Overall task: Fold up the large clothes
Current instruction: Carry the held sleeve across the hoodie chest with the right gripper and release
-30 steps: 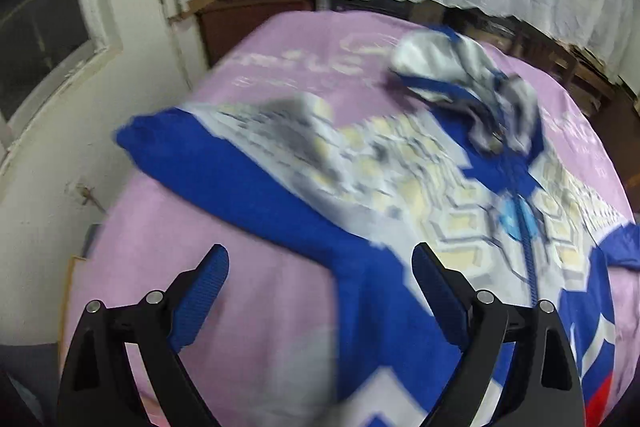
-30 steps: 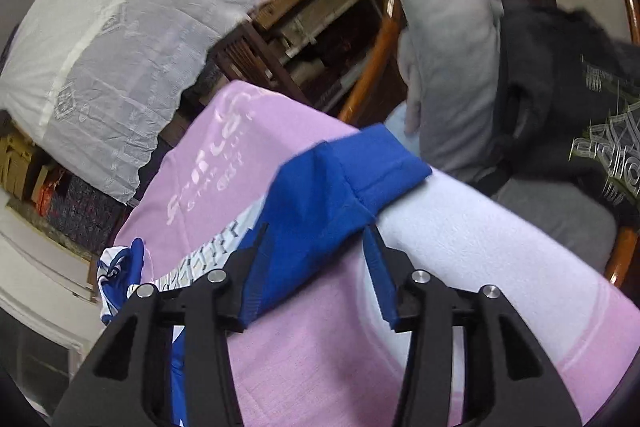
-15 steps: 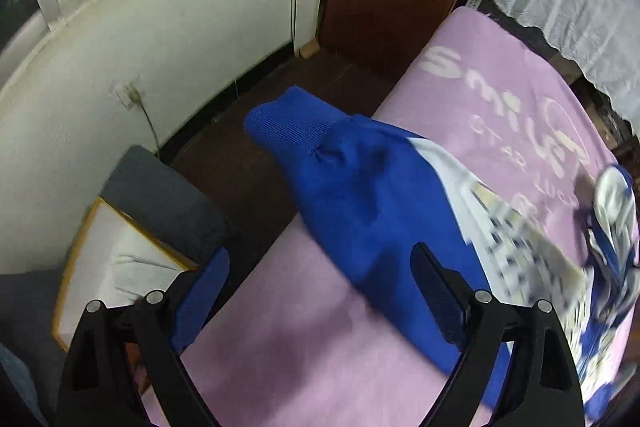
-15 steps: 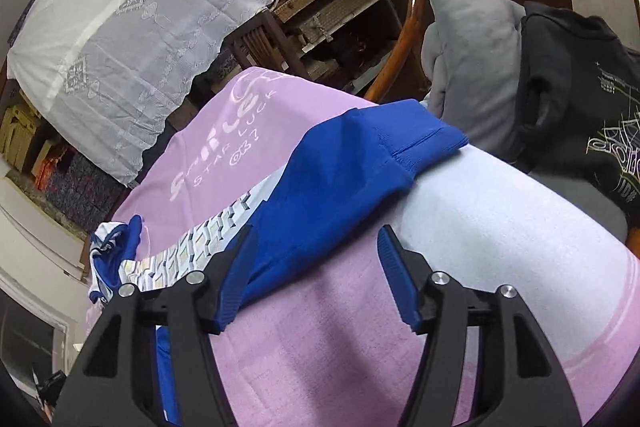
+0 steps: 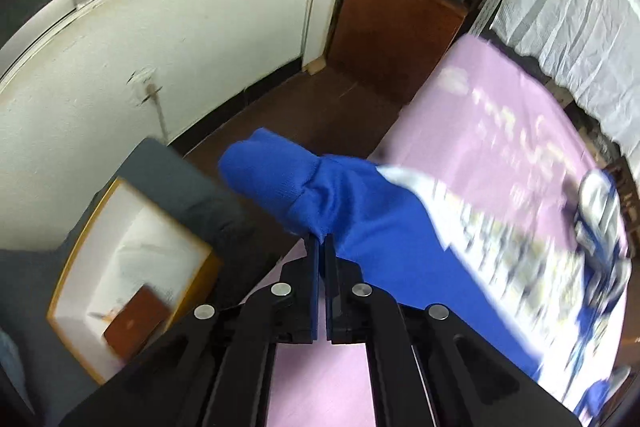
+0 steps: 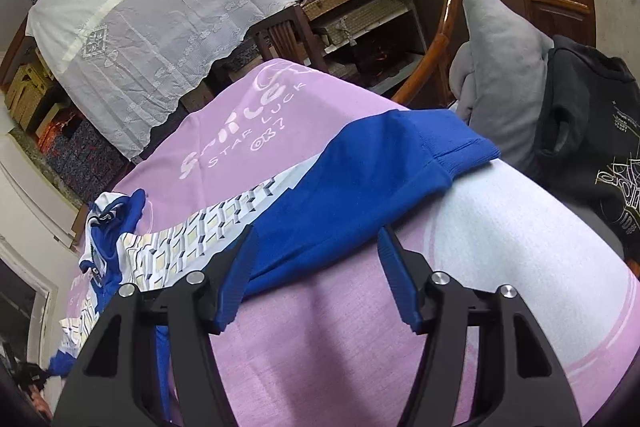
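Left hand-held gripper is pinched on the blue knit sleeve cuff at twelve o'clock. Right hand-held gripper stands wide, straddling the opposite sleeve. The blue-and-white patterned jacket lies on the pink-covered bed, long axis sleeve-to-sleeve.

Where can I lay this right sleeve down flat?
Bare pink sheet lies under the right gripper, between the blue sleeve and near edge. Crowded: grey pillow and black garment beyond the cuff.
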Motion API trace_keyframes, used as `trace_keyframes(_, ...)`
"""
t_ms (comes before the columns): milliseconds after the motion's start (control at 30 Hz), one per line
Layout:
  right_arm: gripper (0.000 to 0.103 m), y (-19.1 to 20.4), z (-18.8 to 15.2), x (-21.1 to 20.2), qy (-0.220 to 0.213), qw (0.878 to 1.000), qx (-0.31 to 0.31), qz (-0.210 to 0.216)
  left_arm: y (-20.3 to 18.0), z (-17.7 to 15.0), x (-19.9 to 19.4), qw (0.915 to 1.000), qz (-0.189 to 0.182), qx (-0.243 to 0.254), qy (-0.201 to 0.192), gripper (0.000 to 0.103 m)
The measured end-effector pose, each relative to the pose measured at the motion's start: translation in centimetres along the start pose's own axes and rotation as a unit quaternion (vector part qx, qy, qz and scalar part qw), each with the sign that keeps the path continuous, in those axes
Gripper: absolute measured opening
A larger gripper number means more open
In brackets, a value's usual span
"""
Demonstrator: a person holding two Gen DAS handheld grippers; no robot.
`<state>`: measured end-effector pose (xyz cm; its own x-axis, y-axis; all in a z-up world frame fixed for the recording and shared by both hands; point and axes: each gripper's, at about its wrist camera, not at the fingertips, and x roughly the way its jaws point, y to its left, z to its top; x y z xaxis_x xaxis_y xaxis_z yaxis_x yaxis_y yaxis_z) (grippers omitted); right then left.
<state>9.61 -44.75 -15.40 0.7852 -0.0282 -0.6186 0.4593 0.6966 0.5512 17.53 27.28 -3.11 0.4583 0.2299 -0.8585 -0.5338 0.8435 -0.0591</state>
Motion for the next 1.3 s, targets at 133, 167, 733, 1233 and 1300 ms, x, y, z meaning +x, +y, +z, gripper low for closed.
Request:
trace_keyframes(133,0.060,0.1,-0.2,1.1,0.033,0.999,-0.002,0.006,1.7,-1.6,-1.8,0.9995,0.027,-0.003,-0.014,0.035)
trace_keyframes(167,0.060,0.2,-0.2,1.2,0.037,0.999,-0.002,0.008,1.9,-1.7,-2.9,0.9995,0.021,-0.012,-0.021,0.042)
trace_keyframes(733,0.062,11.2,1.1,7.8,0.087,0.989,-0.095,0.074,-24.6,-9.0,1.6,0.9721,-0.065,0.219,-0.052,0.069)
trace_keyframes(1233,0.025,-4.4,4.9,4.2,0.030,0.993,0.111,-0.009,-16.9,-6.2,4.1,0.9900,0.024,0.126,-0.058,0.100)
trace_keyframes(1300,0.016,-6.5,4.9,2.6,0.007,0.988,0.152,0.008,-16.0,-6.6,3.5,0.9906,0.029,0.115,-0.068,0.099)
